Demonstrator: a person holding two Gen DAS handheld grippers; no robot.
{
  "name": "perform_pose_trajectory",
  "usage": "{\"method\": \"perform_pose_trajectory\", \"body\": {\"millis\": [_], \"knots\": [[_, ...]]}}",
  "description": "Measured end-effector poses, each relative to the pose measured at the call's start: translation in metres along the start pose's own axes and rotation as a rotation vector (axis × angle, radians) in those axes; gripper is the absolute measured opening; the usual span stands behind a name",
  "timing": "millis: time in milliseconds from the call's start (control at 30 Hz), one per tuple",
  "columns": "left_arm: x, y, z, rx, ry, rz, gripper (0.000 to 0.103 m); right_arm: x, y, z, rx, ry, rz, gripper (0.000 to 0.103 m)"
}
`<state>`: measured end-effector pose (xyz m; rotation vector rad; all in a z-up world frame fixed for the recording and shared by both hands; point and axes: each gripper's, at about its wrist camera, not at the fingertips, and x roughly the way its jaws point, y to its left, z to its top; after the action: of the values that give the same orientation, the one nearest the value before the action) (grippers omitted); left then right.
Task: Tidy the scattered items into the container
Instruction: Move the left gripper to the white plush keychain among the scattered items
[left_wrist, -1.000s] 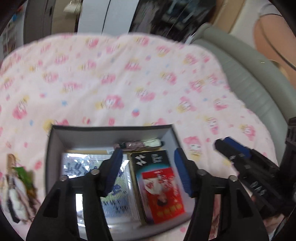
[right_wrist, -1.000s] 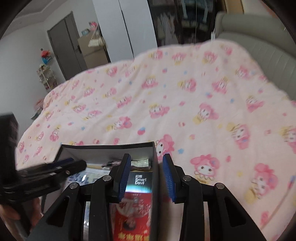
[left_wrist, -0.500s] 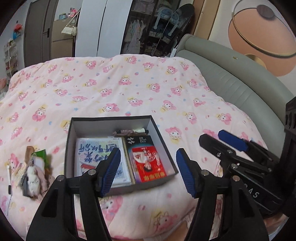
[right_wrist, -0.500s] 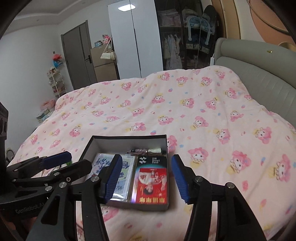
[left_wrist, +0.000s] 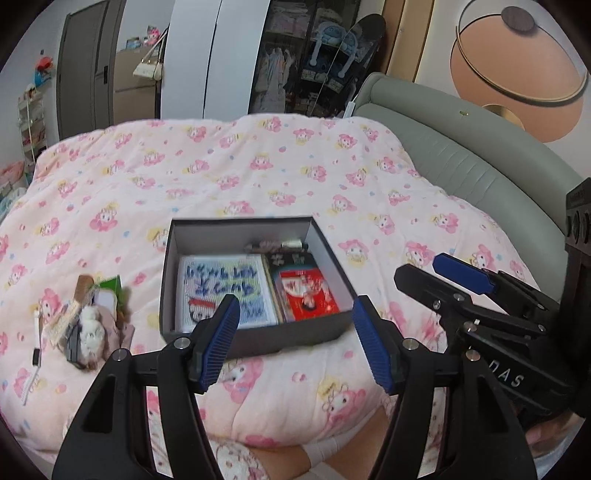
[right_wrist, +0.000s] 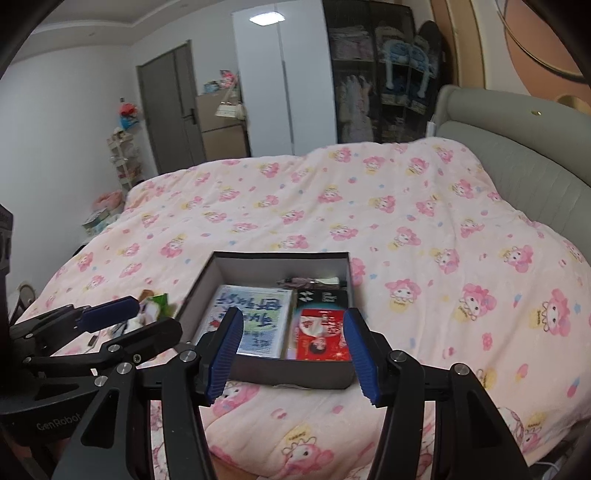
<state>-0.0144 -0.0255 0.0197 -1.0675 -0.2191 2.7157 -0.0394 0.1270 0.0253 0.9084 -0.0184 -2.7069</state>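
A dark open box (left_wrist: 255, 338) (right_wrist: 280, 373) sits on the pink bed near its front edge. Inside lie a blue-and-white flat pack (left_wrist: 223, 290) (right_wrist: 255, 315), a red-and-black pack (left_wrist: 306, 286) (right_wrist: 323, 325) and a small item along the back wall (left_wrist: 277, 244). A pile of loose items (left_wrist: 86, 317) (right_wrist: 147, 308) lies on the blanket left of the box. My left gripper (left_wrist: 295, 345) is open and empty, held back from the box's front. My right gripper (right_wrist: 291, 356) is open and empty, also in front of the box.
The pink patterned blanket (left_wrist: 258, 173) covers the whole bed. A grey padded headboard (left_wrist: 461, 158) curves along the right. Wardrobes and a door (right_wrist: 170, 107) stand beyond the far edge. The right gripper shows at the right of the left wrist view (left_wrist: 480, 306).
Both grippers have pulled back and up from over the box, and the right one has opened wider. The box contents have not moved.
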Motion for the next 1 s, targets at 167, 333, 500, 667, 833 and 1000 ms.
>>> {"method": "perform_pose_trajectory", "body": {"millis": [167,333,500,667,833,1000], "knots": [[-0.001,0.023,-0.025,-0.042,0.041,0.017,0.066,0.014,0.015,-0.023,0.031,0.034,0.088,0.052],[-0.021,0.066,-0.036,-0.112,0.012,0.063,0.066,0.030,0.052,-0.026,-0.005,0.067,0.167,0.052],[-0.036,0.129,-0.057,-0.234,0.022,0.140,0.065,0.066,0.112,-0.027,-0.073,0.145,0.297,0.052],[-0.038,0.202,-0.079,-0.356,0.056,0.255,0.062,0.112,0.169,-0.029,-0.102,0.218,0.395,0.051],[-0.023,0.268,-0.099,-0.484,0.094,0.287,0.052,0.160,0.216,-0.039,-0.142,0.325,0.466,0.046],[0.002,0.315,-0.115,-0.587,0.116,0.228,0.042,0.209,0.253,-0.052,-0.206,0.414,0.457,0.046]]}}
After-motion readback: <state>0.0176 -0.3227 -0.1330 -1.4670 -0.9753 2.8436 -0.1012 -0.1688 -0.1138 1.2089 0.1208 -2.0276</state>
